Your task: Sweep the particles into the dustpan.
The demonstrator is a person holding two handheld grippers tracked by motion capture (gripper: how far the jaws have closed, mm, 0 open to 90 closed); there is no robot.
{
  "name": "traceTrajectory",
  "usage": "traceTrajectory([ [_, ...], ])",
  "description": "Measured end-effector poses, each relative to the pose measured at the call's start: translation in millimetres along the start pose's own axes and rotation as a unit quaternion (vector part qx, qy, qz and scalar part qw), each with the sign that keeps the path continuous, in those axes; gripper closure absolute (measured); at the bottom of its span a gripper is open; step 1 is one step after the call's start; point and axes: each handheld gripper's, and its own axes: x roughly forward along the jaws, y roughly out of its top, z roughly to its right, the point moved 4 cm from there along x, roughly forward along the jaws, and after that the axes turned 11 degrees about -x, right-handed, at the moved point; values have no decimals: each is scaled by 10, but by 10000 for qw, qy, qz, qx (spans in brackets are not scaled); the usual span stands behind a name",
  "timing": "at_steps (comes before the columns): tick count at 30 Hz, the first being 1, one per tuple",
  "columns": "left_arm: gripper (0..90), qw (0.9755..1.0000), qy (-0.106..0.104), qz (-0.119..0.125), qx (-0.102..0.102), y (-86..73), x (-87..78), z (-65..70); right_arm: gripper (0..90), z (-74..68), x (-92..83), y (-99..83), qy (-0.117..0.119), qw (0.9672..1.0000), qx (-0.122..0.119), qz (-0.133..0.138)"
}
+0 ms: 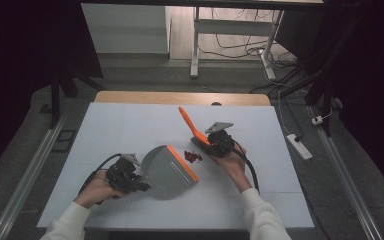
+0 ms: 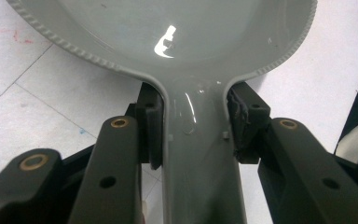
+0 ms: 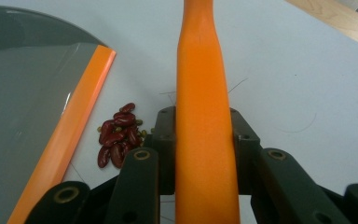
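A grey dustpan (image 1: 166, 169) with an orange front lip (image 1: 184, 163) lies on the white table, its mouth facing right. My left gripper (image 1: 139, 184) is shut on the pan's handle (image 2: 196, 158), one pad on each side below the grey pan (image 2: 182, 28). A small pile of red beans (image 1: 193, 156) lies just right of the lip. My right gripper (image 1: 211, 145) is shut on an orange brush handle (image 1: 189, 122) that slants up and away. In the right gripper view the orange handle (image 3: 200, 93) runs between the jaws, with the beans (image 3: 119, 135) and the dustpan (image 3: 23, 102) to its left.
The white tabletop (image 1: 125, 125) ends in a wooden strip (image 1: 180, 97) at the far edge. On the floor to the right lies a power strip (image 1: 300, 146). Desk legs and cables (image 1: 230, 45) stand beyond the table.
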Motion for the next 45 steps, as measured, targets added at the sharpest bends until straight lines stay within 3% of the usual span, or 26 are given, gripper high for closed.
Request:
traceTrajectory([
  [11,616,10000,-5,-40,31,18,18,16,699,-63,66,21,65,9999,-105,-72],
  [24,616,10000,-8,-47,42,17,22,20,699,-234,115,106,255,9993,-277,-52],
  [45,616,10000,-8,-75,38,17,33,26,699,-361,138,164,464,9981,-410,41],
])
